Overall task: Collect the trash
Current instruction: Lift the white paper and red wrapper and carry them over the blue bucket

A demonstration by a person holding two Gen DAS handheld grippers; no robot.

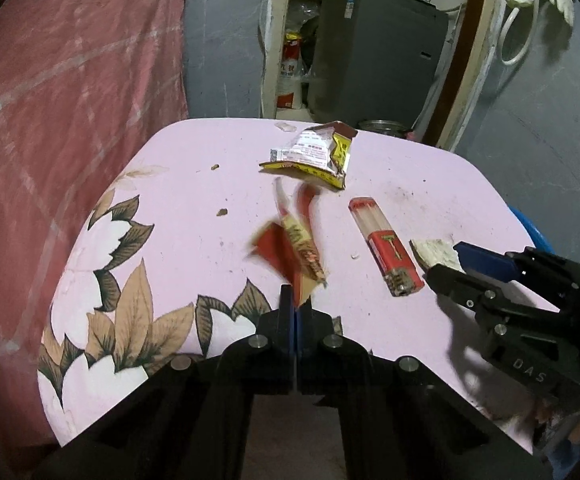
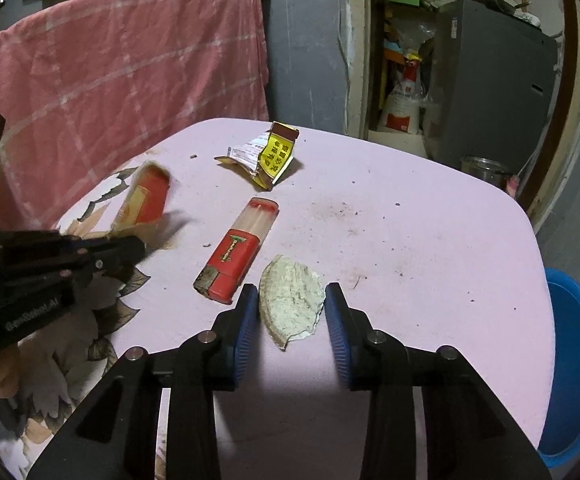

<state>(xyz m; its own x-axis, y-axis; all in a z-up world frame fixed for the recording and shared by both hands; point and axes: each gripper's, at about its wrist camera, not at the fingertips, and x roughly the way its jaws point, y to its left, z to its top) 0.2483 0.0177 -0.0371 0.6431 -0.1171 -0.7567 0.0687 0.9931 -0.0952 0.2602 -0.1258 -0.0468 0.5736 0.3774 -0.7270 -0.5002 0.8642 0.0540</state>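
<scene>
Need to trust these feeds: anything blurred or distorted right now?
Left wrist view: the red packet in the shut left gripper is motion-smeared. Right wrist view: the same packet blurs; the white scrap between the right gripper fingers is sharp. Fisheye bends both tables.

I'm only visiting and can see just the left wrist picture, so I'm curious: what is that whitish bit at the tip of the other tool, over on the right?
Observer: The right wrist view shows a pale flaky scrap, leaf-shaped, lying flat on the pink table between the pads of the right gripper.
Operator: Is it being squeezed?
Observer: The pads sit close on both sides; whether they press it, I cannot tell.
Operator: And the blue sliver past the table edge?
Observer: That is a blue plastic basin, standing beside the table's right edge.
</scene>
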